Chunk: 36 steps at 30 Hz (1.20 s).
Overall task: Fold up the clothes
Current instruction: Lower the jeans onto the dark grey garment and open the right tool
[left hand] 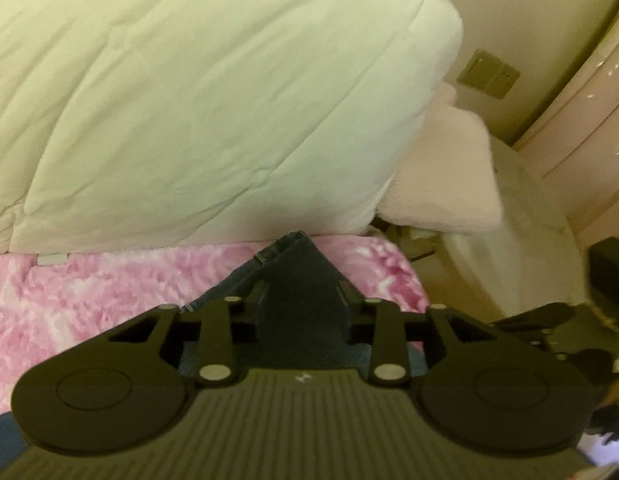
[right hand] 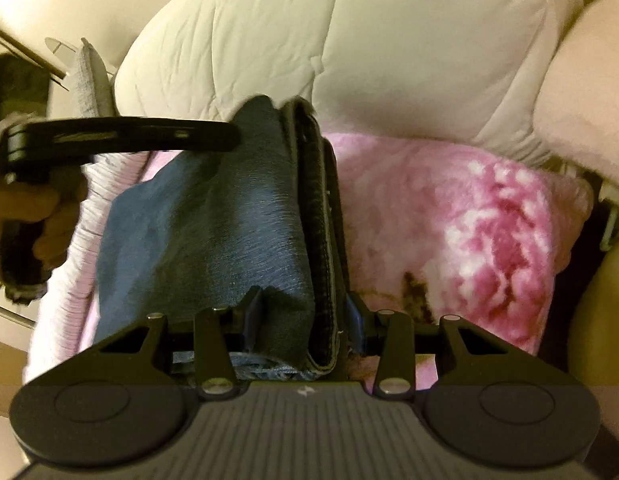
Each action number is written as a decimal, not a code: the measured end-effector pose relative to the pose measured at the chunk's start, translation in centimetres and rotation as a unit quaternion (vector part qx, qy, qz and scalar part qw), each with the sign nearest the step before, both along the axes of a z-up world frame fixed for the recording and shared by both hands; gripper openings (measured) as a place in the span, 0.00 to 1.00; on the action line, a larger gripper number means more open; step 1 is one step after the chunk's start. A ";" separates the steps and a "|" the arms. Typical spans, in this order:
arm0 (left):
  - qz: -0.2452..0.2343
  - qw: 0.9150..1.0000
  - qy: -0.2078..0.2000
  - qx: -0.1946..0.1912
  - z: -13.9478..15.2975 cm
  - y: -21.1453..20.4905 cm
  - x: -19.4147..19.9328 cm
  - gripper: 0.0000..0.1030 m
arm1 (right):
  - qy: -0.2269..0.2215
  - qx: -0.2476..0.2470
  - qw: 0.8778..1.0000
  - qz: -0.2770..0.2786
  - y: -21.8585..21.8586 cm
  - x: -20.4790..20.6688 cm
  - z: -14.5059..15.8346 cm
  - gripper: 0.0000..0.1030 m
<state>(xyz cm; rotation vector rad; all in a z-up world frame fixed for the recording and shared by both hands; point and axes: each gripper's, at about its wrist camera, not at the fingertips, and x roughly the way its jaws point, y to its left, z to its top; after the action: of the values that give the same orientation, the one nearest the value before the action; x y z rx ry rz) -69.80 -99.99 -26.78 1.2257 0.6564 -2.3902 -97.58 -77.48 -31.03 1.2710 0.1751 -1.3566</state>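
Observation:
Folded blue jeans (right hand: 213,232) lie on a pink fluffy blanket (right hand: 449,220), the thick seamed edge running away from me. My right gripper (right hand: 305,316) is shut on the near end of the folded stack. My left gripper (right hand: 229,136), held by a hand (right hand: 41,208), comes in from the left and meets the jeans' far end. In the left wrist view the left gripper (left hand: 303,300) is shut on a bunched peak of the dark jeans (left hand: 293,256); its pads are hidden by the cloth.
A bulky white duvet (left hand: 189,100) lies just behind the jeans. A pale pink pillow (left hand: 441,168) sits at its right end, near the bed's edge. A light pink ribbed garment (right hand: 69,272) lies under the jeans' left side. A switch plate (left hand: 487,74) is on the wall.

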 end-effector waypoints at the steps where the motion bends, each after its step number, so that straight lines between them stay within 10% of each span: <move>1: 0.001 1.000 -0.001 -0.006 -0.5 0.0 0.0 0.21 | 0.003 0.001 1.000 -0.001 -0.1 0.0 -0.1 0.39; 6: 0.013 1.000 -0.007 -0.005 -0.2 -0.2 -0.2 0.22 | 0.021 0.004 1.000 0.011 -0.5 -0.2 0.8 0.39; 13: 0.011 1.000 0.018 -0.007 3.5 1.2 2.4 0.56 | 0.111 -0.057 0.990 0.062 0.4 3.6 6.7 0.41; 24: 0.210 0.977 -0.035 -0.012 2.5 5.6 23.0 0.57 | 0.162 -0.038 0.978 0.128 -0.9 7.9 5.4 0.39; 28: 0.213 0.974 -0.073 0.003 -1.3 8.9 24.7 0.58 | 0.207 -0.021 0.965 0.160 -1.3 9.1 4.3 0.34; 36: 0.242 0.968 -0.029 -0.051 2.9 4.9 24.3 0.56 | 0.210 -0.038 0.964 0.156 -4.2 8.0 7.4 0.35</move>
<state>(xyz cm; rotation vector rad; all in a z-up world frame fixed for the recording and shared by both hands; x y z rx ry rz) -45.45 -95.14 -23.84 0.9551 0.7085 -1.9488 -89.60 -81.67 -23.58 0.8355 0.5872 -1.3260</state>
